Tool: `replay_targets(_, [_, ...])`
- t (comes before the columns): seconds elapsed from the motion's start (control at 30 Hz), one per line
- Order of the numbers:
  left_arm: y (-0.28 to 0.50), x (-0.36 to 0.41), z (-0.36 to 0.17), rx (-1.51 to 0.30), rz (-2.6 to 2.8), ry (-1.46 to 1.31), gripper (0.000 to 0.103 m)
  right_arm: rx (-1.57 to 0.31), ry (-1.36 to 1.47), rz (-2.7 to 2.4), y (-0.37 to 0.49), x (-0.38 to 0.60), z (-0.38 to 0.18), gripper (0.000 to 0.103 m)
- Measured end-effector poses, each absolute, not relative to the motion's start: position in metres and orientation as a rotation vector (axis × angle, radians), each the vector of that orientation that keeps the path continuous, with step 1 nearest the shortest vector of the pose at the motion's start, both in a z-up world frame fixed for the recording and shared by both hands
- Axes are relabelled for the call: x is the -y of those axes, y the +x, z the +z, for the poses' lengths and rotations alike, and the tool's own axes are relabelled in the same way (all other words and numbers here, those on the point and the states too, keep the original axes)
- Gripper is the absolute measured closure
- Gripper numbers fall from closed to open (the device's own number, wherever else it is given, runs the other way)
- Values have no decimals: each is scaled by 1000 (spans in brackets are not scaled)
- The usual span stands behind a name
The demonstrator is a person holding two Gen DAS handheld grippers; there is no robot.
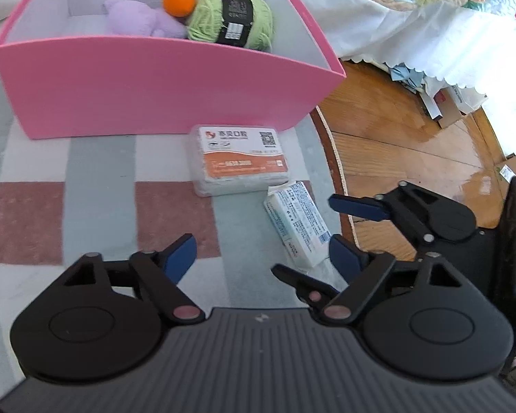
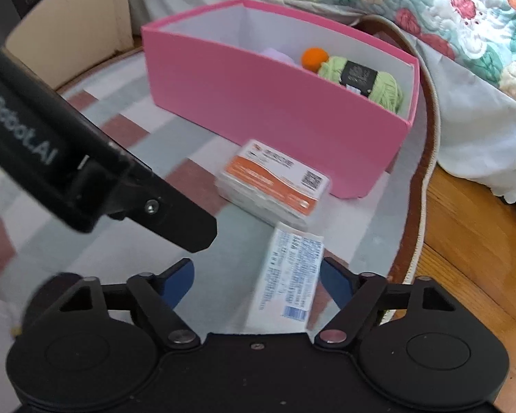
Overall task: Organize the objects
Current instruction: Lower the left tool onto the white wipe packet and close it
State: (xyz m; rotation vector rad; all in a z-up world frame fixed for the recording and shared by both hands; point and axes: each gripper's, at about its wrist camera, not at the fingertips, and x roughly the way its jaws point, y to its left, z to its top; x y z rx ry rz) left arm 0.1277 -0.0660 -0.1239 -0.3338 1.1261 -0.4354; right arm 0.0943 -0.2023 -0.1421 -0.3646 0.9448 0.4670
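A pink box [image 1: 148, 93] [image 2: 275, 110] stands on the rug and holds a green yarn ball [image 1: 234, 20] [image 2: 364, 82], an orange ball [image 1: 179, 0] [image 2: 313, 56] and a purple plush toy [image 1: 137, 19]. In front of it lie a clear case with an orange label [image 1: 239, 158] [image 2: 275, 186] and a white printed packet [image 1: 297, 222] [image 2: 290, 282]. My left gripper [image 1: 263, 254] is open above the rug, near the packet. My right gripper [image 2: 256, 278] [image 1: 340, 230] is open with the packet between its fingers.
A striped round rug [image 1: 86, 172] covers the floor, with wooden floor [image 1: 412, 144] to the right. A bed with a floral quilt [image 2: 430, 7] and white skirt stands behind the box. Cardboard items [image 1: 454, 103] lie under the bed.
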Motion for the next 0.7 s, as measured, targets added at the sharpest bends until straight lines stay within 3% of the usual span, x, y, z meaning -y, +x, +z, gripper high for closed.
replay_targets(0.1, [131, 71, -131, -1113, -447, -337, 34, -958, -352, 451, 101, 208, -154, 33])
replay_targets(0.3, [138, 78, -143, -1114, -464, -319, 43, -975, -290, 427, 106, 220, -168, 42])
replay_targets(0.43, [140, 78, -153, -1134, -467, -339, 46, -960, -252, 431, 105, 224, -167, 54])
replay_targets(0.7, [141, 75, -160, -1135, -448, -354, 53, -943, -287, 522, 97, 217, -165, 56])
